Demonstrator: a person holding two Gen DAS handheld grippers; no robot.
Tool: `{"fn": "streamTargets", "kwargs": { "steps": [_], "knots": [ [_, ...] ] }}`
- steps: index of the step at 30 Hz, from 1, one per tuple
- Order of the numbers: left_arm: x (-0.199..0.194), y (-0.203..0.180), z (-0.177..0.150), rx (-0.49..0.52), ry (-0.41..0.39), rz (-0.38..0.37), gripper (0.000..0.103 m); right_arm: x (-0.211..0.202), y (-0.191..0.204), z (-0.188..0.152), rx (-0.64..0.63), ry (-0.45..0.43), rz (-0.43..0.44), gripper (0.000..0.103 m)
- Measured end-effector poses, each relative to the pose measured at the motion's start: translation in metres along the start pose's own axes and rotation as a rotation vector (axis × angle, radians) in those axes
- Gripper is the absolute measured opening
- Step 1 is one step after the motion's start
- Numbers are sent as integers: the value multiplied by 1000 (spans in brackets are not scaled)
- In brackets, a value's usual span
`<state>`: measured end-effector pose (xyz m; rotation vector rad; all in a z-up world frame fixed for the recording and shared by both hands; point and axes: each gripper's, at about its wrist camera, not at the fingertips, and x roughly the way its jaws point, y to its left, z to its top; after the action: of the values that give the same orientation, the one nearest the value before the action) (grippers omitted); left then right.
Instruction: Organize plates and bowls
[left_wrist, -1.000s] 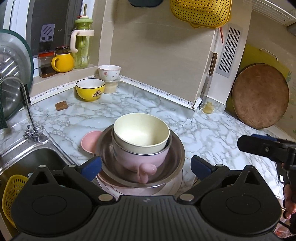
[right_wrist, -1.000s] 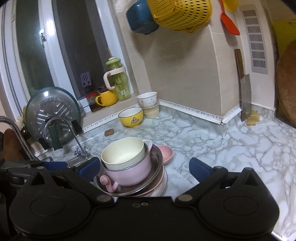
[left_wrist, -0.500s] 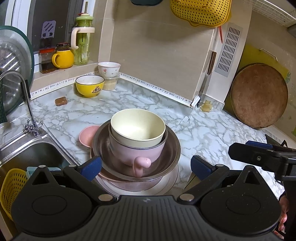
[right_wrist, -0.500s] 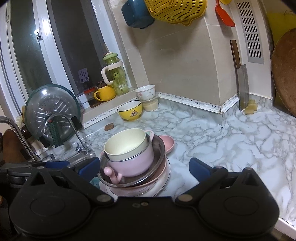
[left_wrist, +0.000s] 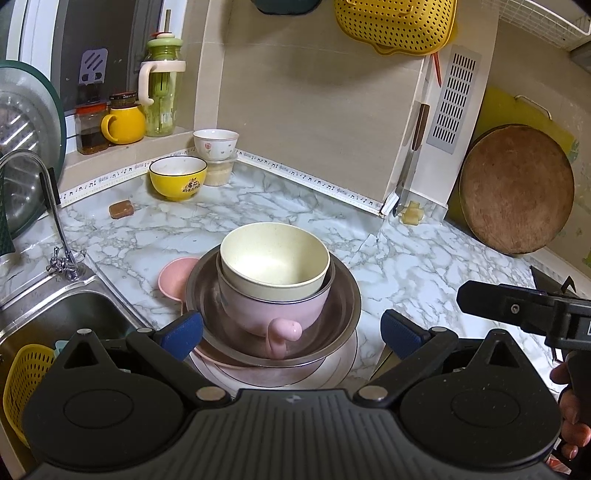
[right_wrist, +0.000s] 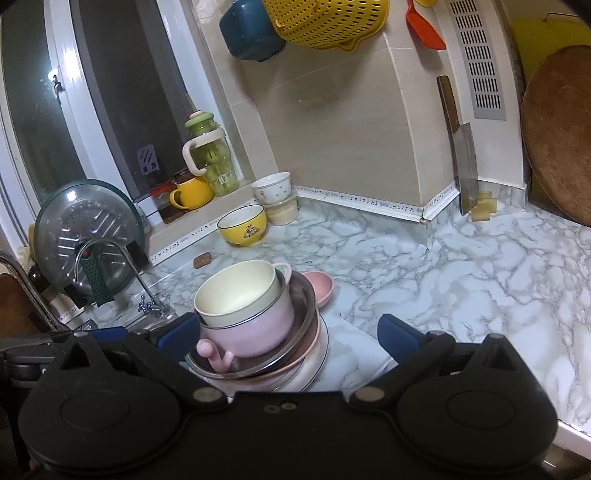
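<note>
Since a second ago both cameras have drawn back and risen a little from the stack of dishes, which now sits lower and farther ahead in the left wrist view, and the right tongs have come further into that view from the right. The left tongs (left_wrist: 291, 330) stand wide, blue pads either side of the stack and holding nothing; the right tongs (right_wrist: 288, 330) are just as wide and empty. The stack rests on the marble counter (left_wrist: 424, 266) beside the sink (left_wrist: 48, 317): a cream bowl (left_wrist: 275, 258) nested in a pink mug (left_wrist: 271, 308), that in a steel bowl (left_wrist: 345, 299), all on a plate (left_wrist: 332, 363). A small pink dish (left_wrist: 173, 278) lies against the stack's far left side. Well apart, near the wall, a yellow bowl (left_wrist: 178, 177) stands on the counter, with a white bowl (left_wrist: 216, 139) perched on a small tub just behind it
</note>
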<state>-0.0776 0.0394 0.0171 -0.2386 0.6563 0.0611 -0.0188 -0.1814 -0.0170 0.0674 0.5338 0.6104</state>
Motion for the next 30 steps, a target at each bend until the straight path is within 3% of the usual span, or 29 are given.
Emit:
{"fn": "streamTargets", "kwargs": {
  "steps": [13,30],
  "knots": [
    [2,-3,2,28,-9,-4,103,1,10,1,-66,-10,9,103],
    [0,-2,4,29,-30,-2,103,3,3,2,-45,-11,-44,103]
  ]
}}
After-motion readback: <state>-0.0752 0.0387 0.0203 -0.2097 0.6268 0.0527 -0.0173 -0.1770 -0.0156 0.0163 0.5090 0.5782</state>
